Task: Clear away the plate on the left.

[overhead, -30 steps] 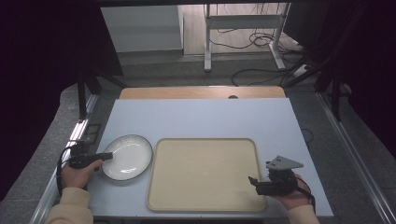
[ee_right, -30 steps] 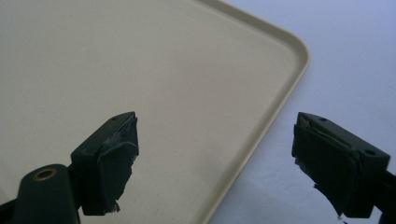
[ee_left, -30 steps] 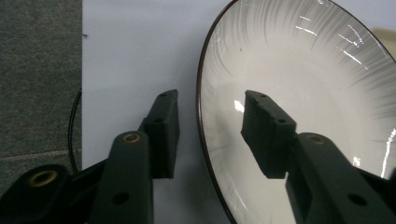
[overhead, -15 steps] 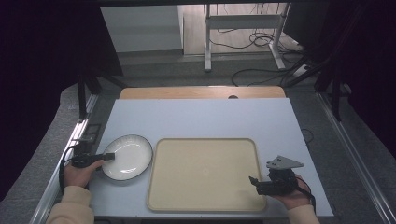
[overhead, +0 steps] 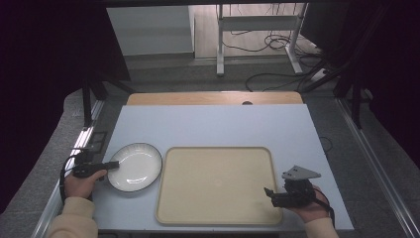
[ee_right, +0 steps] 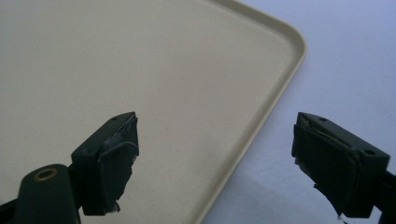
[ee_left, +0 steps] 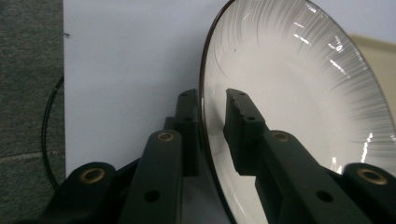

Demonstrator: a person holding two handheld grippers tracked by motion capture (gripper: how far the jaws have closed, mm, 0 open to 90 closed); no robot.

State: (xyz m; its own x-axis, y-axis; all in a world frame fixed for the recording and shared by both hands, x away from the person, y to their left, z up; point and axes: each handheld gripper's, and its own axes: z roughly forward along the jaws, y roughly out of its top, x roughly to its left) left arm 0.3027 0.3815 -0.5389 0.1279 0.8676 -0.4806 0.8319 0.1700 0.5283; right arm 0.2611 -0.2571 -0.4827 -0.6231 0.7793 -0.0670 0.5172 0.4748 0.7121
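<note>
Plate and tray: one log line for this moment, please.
left gripper: jaws astride plate rim | right gripper: open, straddling tray edge | tray: bare

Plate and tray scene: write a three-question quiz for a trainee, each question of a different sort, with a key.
1. True or false: the left gripper has one jaw on each side of the rim of the plate.
2. Multiple choice: the right gripper is
A. shut on the tray
B. open, its jaws astride the edge of the tray
C. holding the plate
3. Fill in: in the high view, the plate lies on the table, to the ____ of the tray.

Key: 1 true; 2 B; 3 left.
</note>
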